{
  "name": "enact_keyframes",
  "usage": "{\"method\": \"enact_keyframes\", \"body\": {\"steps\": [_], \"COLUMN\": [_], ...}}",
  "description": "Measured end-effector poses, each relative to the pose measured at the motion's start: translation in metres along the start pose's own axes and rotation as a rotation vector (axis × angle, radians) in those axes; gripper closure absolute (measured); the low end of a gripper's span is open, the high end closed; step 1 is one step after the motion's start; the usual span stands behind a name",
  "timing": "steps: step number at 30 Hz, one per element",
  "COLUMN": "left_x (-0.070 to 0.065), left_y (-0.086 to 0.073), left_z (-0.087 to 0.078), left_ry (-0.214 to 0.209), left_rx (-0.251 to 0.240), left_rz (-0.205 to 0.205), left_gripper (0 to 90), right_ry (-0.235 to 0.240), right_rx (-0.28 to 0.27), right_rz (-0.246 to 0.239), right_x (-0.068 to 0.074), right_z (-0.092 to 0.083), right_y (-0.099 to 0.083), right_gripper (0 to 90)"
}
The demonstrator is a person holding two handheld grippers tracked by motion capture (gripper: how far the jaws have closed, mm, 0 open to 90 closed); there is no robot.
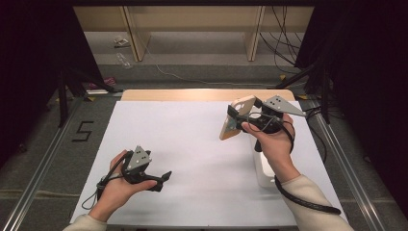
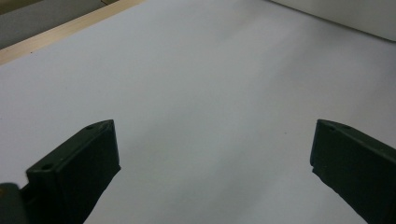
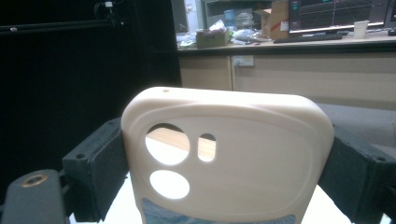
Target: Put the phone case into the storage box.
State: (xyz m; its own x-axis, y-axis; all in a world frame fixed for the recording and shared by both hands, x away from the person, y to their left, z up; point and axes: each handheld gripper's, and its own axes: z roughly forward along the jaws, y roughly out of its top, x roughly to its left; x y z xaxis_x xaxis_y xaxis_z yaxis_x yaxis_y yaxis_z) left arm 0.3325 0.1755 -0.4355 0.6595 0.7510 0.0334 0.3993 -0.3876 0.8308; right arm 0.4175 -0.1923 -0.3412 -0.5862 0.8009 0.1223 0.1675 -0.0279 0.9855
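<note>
1. A cream phone case (image 1: 236,118) is held clear of the table (image 1: 192,144) by the right gripper (image 1: 239,119), over the table's far right part; the lift is judged to be done.
2. In the right gripper view the phone case (image 3: 233,158) is seen clamped across its width, with one black jaw pressed against each long edge. The camera cut-outs are turned toward the lens, and a bluish patch is seen at the case's lower edge.
3. The case is tilted, with its top end raised toward the far side of the table.
4. The left gripper (image 1: 161,179) is rested low over the near left part of the table, well apart from the case. Its jaws are spread wide and nothing is held between them, as seen in the left gripper view (image 2: 212,163).
5. A white block (image 1: 263,171) is seen on the table under the right forearm; what it is cannot be told.
6. What is left is judged to be the carrying and setting down of the case, or a handover to the idle left gripper; no destination is marked on the table.
</note>
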Motion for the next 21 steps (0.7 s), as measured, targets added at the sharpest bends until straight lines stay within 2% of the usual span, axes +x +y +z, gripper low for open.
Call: {"method": "enact_keyframes", "body": {"steps": [21], "left_x": [0.0001], "left_y": [0.0004], "left_z": [-0.0002], "left_ry": [0.001], "left_rx": [0.000], "left_rz": [-0.001], "left_gripper": [0.5], "right_ry": [-0.029], "right_rx": [-0.016], "right_rz": [0.012], "right_x": [-0.0084], "right_z": [-0.0042], "right_y": [0.0043], "right_gripper": [12.2]}}
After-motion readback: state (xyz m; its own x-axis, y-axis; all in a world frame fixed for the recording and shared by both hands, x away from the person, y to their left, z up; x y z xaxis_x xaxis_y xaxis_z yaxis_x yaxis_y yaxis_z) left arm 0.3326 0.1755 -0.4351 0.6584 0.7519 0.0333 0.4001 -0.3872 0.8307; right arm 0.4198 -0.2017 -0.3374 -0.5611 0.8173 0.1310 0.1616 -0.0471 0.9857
